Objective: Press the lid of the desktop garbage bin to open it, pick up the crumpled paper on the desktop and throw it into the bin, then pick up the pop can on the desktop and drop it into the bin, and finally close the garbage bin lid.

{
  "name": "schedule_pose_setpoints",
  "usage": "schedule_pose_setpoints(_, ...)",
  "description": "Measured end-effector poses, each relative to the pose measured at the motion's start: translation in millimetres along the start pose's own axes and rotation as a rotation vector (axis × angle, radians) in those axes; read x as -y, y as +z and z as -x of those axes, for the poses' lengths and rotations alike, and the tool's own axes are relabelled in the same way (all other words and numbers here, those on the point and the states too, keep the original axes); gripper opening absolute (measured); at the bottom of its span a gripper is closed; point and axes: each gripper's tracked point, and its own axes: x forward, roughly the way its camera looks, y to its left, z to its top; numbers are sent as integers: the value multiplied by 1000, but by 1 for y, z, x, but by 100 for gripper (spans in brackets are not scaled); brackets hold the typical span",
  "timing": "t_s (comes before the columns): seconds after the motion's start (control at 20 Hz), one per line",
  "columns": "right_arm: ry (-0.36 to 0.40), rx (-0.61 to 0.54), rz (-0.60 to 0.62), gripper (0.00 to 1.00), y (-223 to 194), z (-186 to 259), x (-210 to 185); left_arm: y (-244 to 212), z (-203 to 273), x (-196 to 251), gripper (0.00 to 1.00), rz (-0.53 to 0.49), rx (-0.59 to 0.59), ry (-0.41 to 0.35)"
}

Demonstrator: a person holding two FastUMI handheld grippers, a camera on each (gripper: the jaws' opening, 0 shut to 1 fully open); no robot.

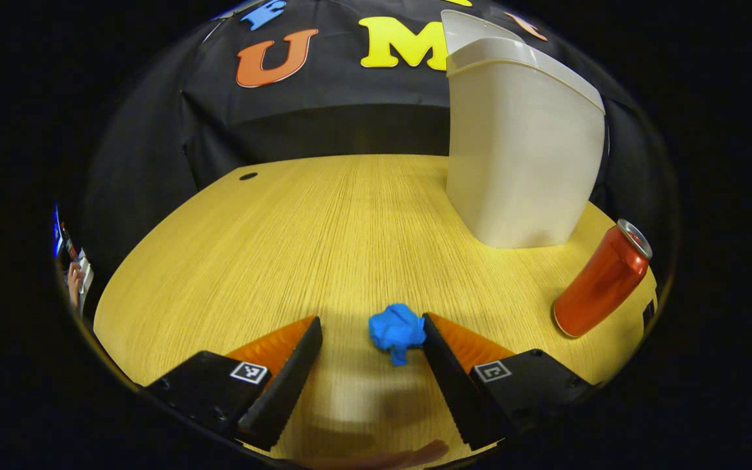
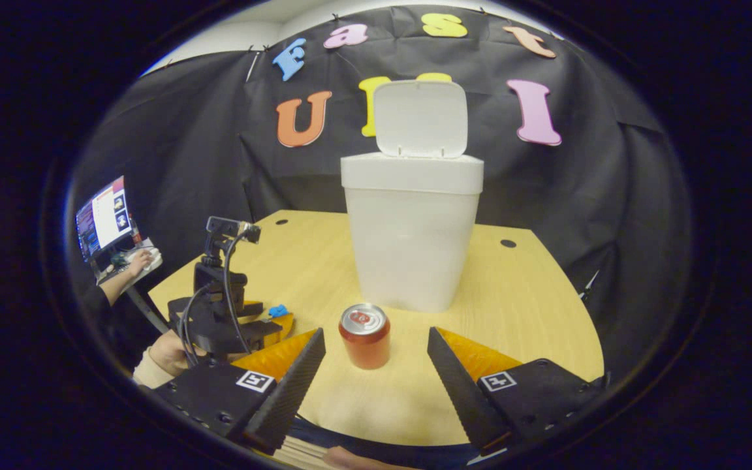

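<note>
Crumpled paper (image 1: pixel 397 333) is seen on the desk (image 1: pixel 297 248) between the wide-open fingers of the left claw (image 1: pixel 371 323), touching the right-hand finger, gripped by neither. Farther right, the garbage bin (image 1: pixel 519 150) stands with its lid (image 2: pixel 420 119) raised, and the pop can (image 1: pixel 601 279) is upright beside it. The right claw (image 2: pixel 376 334) is spread wide, empty, with the can just ahead.

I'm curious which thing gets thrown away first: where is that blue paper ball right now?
The crumpled paper lies on the wooden table between the open fingers of the left gripper, close to its right finger, with the pop can farther right.
</note>
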Motion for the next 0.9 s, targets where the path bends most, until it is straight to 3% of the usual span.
schedule_pose_setpoints(0.45,30,-154,-67,94,-72,-58,-9,3,-2,4,96,-38,7,-32)
schedule_pose_setpoints(0.5,27,-152,-60,97,-77,-62,-9,5,-6,7,92,-46,9,-43)
schedule_pose_setpoints(0.55,18,-148,-50,97,-82,-68,-8,7,-9,10,80,-50,11,-43)
schedule_pose_setpoints(0.6,8,-137,-40,97,-86,-74,-6,8,-11,11,76,-57,12,-38)
schedule_pose_setpoints(0.7,-12,-87,-10,97,-83,-82,-3,7,-9,9,57,-64,12,-28)
schedule_pose_setpoints(0.75,-25,-48,8,94,-78,-84,-2,7,-8,8,39,-66,14,-24)
schedule_pose_setpoints(0.85,-59,42,52,97,-67,-87,-1,9,-3,5,37,-60,36,-2)
schedule_pose_setpoints(0.9,-74,80,75,97,-64,-90,-2,12,2,2,32,-55,63,10)
